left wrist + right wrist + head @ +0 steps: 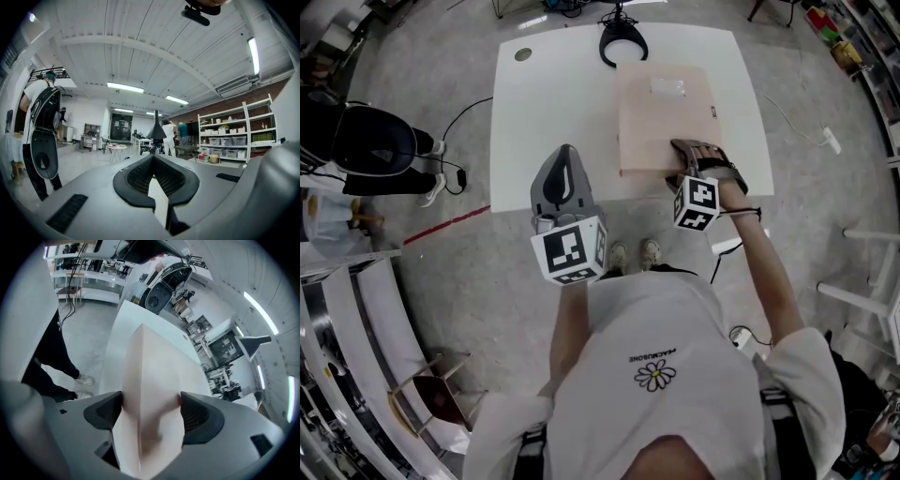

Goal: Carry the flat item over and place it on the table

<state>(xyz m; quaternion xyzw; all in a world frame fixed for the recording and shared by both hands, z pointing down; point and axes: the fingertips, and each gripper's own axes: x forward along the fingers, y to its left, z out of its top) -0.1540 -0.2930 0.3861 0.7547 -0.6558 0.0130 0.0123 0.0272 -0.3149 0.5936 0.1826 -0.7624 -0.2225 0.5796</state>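
The flat item is a pale pink box lying flat on the white table, toward its right side. My right gripper points down at the box's near edge. In the right gripper view the box fills the gap between the jaws of the right gripper, which stand wide with the pads close beside its faces and not pressing. My left gripper hovers level at the table's front edge, left of the box. Seen in its own view, the left gripper is shut and holds nothing.
A black ring-shaped object sits at the table's far edge, behind the box. A small clear packet lies on the box. A person in dark clothes stands left of the table. Shelving and other people are farther off.
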